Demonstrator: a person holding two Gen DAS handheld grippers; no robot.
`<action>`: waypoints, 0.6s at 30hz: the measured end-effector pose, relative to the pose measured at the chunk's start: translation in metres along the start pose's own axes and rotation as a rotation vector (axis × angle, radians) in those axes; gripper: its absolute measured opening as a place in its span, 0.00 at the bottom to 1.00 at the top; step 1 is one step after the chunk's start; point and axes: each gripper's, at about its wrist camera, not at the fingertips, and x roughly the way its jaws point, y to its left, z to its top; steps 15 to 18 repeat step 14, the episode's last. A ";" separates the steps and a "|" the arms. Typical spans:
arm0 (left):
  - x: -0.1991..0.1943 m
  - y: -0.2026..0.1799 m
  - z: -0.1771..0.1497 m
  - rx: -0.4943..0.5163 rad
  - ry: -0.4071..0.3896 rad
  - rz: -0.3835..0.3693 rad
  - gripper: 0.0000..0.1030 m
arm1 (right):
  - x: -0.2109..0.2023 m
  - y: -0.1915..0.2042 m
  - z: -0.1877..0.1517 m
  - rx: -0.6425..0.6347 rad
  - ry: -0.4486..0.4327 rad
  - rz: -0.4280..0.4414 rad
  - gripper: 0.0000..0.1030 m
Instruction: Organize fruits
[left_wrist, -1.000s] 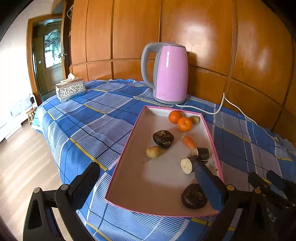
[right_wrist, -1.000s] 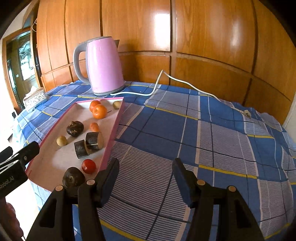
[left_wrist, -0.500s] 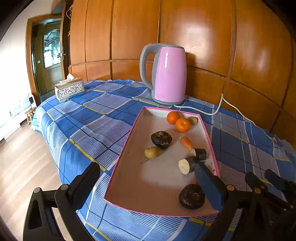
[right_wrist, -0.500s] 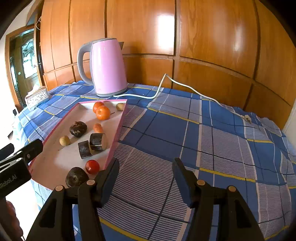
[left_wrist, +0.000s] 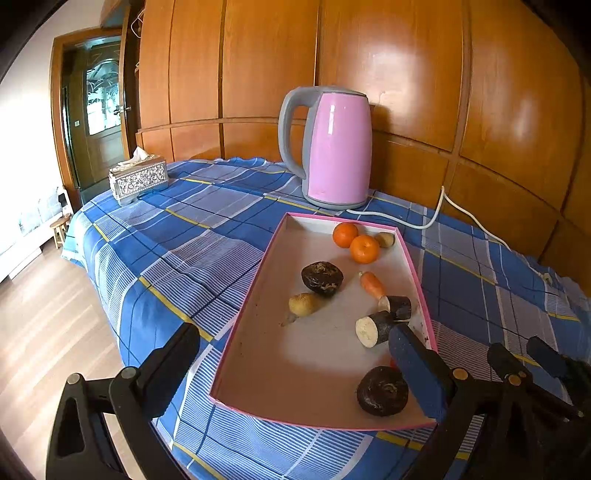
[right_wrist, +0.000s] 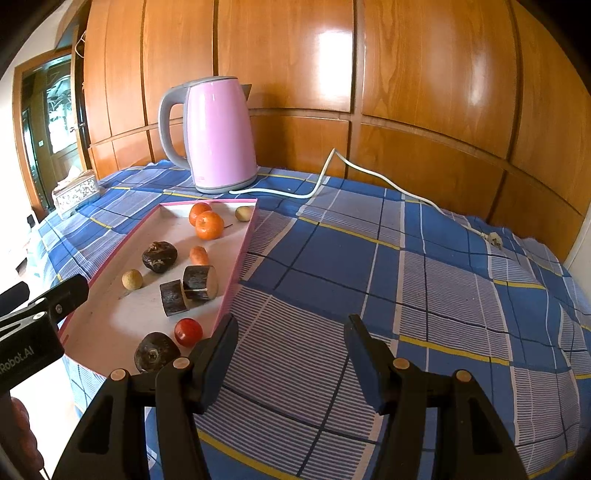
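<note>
A pink-rimmed tray (left_wrist: 243, 325) (right_wrist: 236, 266) lies on the blue plaid cloth. It holds two oranges (left_wrist: 355, 242) (right_wrist: 207, 223), a carrot (left_wrist: 371, 283) (right_wrist: 199, 255), two dark cut root pieces (left_wrist: 380, 320) (right_wrist: 188, 286), two dark round fruits (left_wrist: 322, 277) (left_wrist: 382, 390), a small tan fruit (left_wrist: 304, 303) (right_wrist: 132, 279), another tan one at the far corner (left_wrist: 385, 239) (right_wrist: 243, 213) and a red tomato (right_wrist: 188, 331). My left gripper (left_wrist: 295, 369) is open and empty over the tray's near end. My right gripper (right_wrist: 291, 350) is open and empty over the cloth, right of the tray.
A pink kettle (left_wrist: 332, 147) (right_wrist: 218, 136) stands behind the tray, its white cord (right_wrist: 369, 177) trailing right along the cloth. A silver tissue box (left_wrist: 138, 179) sits at the far left. Wood panelling backs the table. The table's left edge drops to a wood floor (left_wrist: 44, 317).
Both views have shifted slightly: the tray and kettle sit a little nearer and higher in the frame. Both grippers stay open and empty; nothing in the tray has moved.
</note>
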 end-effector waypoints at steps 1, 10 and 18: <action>0.000 0.000 0.000 0.000 0.000 0.000 1.00 | 0.000 0.000 0.000 0.000 0.000 0.000 0.59; -0.002 0.002 -0.001 -0.002 -0.008 -0.014 1.00 | 0.000 0.000 -0.001 -0.001 0.001 0.002 0.59; 0.000 0.003 -0.001 -0.005 0.005 -0.019 1.00 | 0.002 0.000 -0.002 0.002 0.006 0.007 0.59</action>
